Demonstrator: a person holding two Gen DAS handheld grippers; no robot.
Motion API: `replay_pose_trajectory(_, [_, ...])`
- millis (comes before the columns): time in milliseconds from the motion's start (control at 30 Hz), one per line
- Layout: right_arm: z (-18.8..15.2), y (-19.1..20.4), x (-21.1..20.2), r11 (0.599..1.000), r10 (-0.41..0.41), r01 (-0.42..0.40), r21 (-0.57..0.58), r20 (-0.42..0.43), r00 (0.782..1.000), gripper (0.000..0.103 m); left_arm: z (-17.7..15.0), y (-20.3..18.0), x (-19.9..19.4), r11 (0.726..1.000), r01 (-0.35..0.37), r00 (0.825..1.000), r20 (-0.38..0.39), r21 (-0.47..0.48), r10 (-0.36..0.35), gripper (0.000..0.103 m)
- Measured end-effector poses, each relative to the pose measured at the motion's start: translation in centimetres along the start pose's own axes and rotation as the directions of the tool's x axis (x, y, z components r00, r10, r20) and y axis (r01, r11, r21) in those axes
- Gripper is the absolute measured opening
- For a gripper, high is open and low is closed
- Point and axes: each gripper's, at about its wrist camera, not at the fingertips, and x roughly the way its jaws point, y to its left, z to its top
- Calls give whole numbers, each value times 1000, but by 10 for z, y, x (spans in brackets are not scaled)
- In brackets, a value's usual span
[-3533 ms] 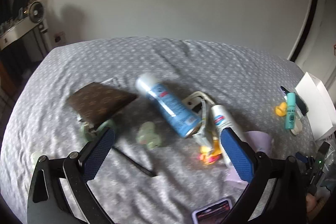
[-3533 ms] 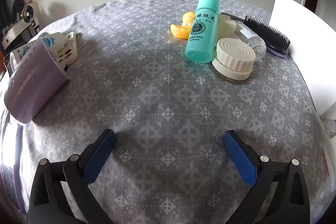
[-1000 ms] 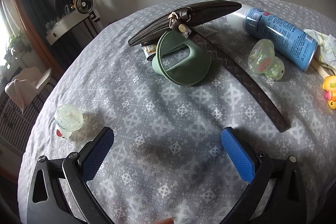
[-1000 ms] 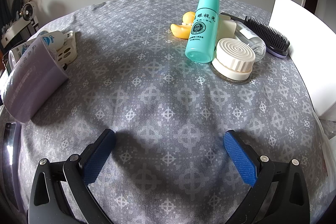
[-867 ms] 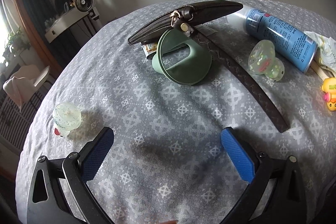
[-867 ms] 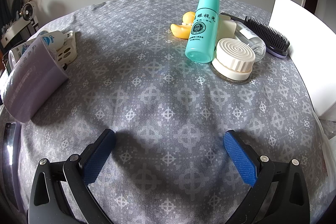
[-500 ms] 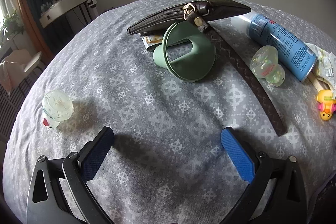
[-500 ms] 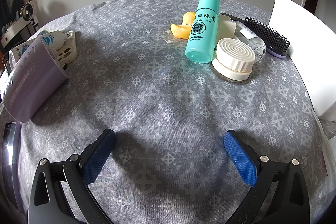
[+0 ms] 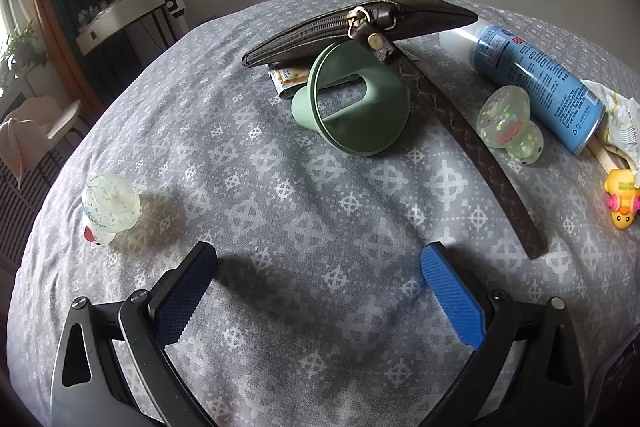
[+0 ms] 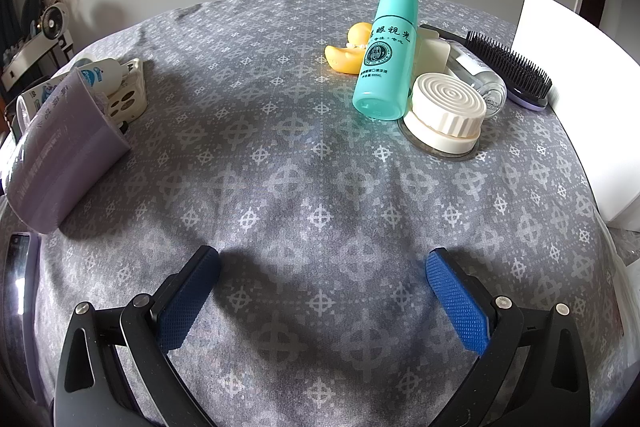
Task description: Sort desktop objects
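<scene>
My left gripper (image 9: 318, 257) stands open and empty low over the grey patterned cloth (image 9: 304, 211). Ahead of it a green funnel-shaped holder (image 9: 356, 103) lies on its side against a dark brown zipped pouch (image 9: 360, 23), whose strap (image 9: 476, 147) runs toward me. A blue spray can (image 9: 536, 79) and a clear speckled toy (image 9: 508, 125) lie to the right. A second clear toy (image 9: 108, 207) stands at the left. My right gripper (image 10: 322, 263) is open and empty too, short of a teal bottle (image 10: 386, 55), a white ribbed jar (image 10: 444, 111) and a yellow duck (image 10: 348, 49).
A black hairbrush (image 10: 508, 67) and a white box (image 10: 580, 99) sit at the right. A lilac cup (image 10: 60, 151) lies on its side at the left, near a white case (image 10: 128, 95). A small yellow duck toy (image 9: 622, 199) is at the left view's right edge.
The left gripper has swung left and dropped close to the cloth, then drifted slightly, bringing the pouch and green holder ahead of it. The right gripper has stayed still. Both remain open.
</scene>
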Motion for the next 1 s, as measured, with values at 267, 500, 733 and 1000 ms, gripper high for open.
replay_pose_trajectory(267, [0, 0, 0, 1000, 0, 0, 0, 0, 1000, 103, 1, 1, 1, 1000, 2, 1000, -1, -2, -2, 103])
replay_pose_trajectory(500, [0, -1, 0, 1000, 0, 0, 0, 0, 1000, 103, 1, 3, 2, 1000, -4, 1000, 1, 3, 4, 103])
replay_pose_trajectory(733, [-1, -1, 0, 1000, 0, 0, 0, 0, 1000, 103, -1, -4, -2, 999, -33, 999, 11, 24, 32, 103])
replay_pose_trajectory(1000, [0, -1, 0, 1000, 0, 0, 0, 0, 1000, 103, -4, -5, -6, 999, -40, 999, 14, 30, 39, 103])
